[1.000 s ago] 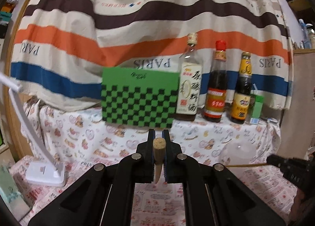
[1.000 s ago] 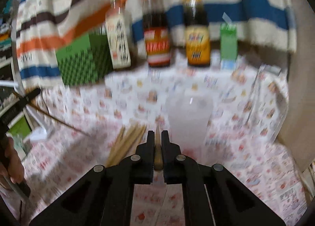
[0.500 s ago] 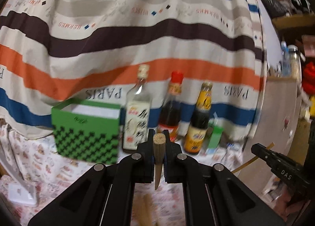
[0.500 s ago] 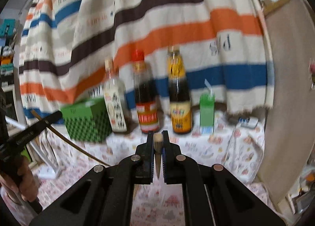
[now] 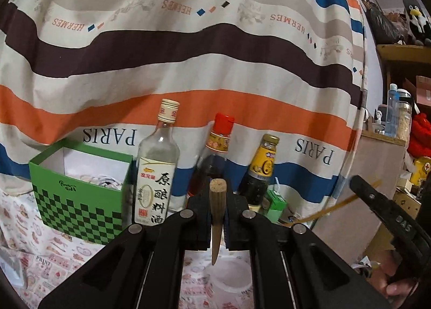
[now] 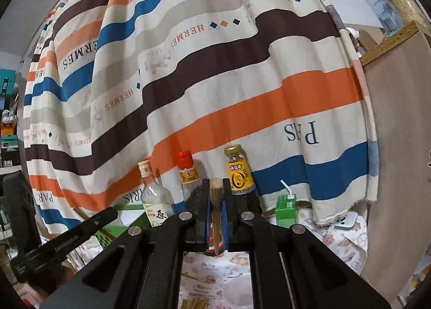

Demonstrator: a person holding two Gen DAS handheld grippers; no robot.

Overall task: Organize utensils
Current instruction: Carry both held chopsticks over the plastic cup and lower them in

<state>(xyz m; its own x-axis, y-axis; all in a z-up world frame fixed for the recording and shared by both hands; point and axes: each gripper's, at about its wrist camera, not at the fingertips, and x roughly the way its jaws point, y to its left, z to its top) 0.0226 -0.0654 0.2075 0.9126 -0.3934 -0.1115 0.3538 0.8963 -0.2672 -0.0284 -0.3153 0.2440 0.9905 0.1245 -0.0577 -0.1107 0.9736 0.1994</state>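
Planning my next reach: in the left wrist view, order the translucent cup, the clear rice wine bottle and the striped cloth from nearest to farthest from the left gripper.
1. Translucent cup: low, just below the left gripper, which is shut on a chopstick.
2. Clear rice wine bottle: beyond, slightly left, beside the green box.
3. Striped cloth: backdrop behind the bottles.

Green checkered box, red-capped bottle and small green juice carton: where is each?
Green checkered box (image 5: 78, 209): left wrist view, on its front wall.
Red-capped bottle (image 5: 219, 139): left wrist view, on its neck label.
Small green juice carton (image 6: 286, 208): right wrist view, on its front face.
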